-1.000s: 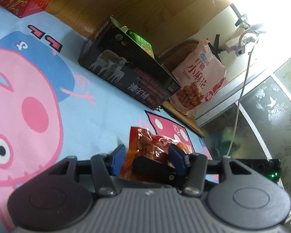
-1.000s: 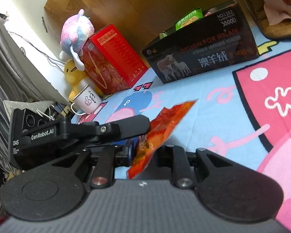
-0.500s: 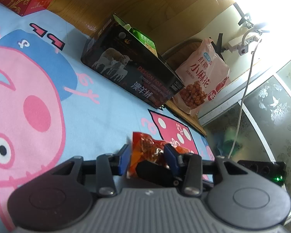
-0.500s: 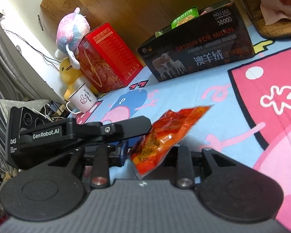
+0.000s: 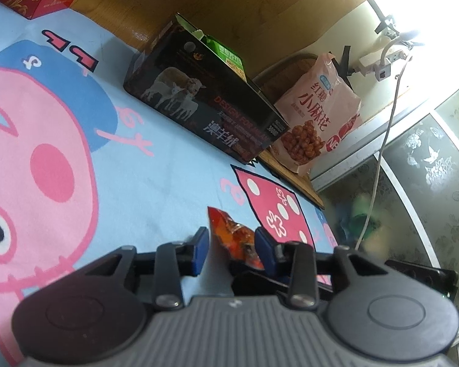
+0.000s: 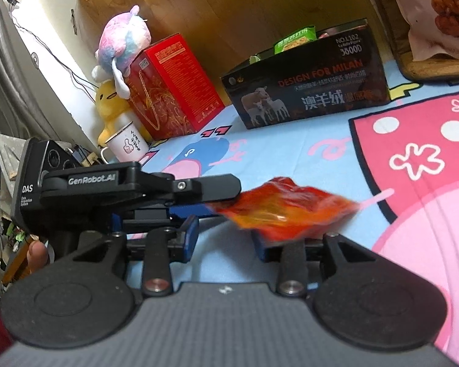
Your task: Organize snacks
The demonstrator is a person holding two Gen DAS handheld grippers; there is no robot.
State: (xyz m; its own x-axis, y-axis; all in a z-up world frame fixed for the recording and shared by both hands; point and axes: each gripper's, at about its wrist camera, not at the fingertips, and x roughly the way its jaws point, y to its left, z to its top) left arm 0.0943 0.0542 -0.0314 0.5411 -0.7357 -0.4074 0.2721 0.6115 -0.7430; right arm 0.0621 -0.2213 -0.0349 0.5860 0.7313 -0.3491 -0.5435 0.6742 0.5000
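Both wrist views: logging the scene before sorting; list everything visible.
snack packet: one, red-orange, in left gripper
black box: one, black, on blanket
green packet: one, green, inside black box
snack bag: one, pink, right of black box
red box: one, red, left of black box
plush toys: two, pastel, yellow, beside red box
mug: one, white, by plush toys
blanket: one, blue-pink, underneath
left gripper: one, black, jaws just closing on snack packet
right gripper: one, black, jaws just opening, empty

Snack packet [image 5: 234, 238] before box [image 5: 208, 107]
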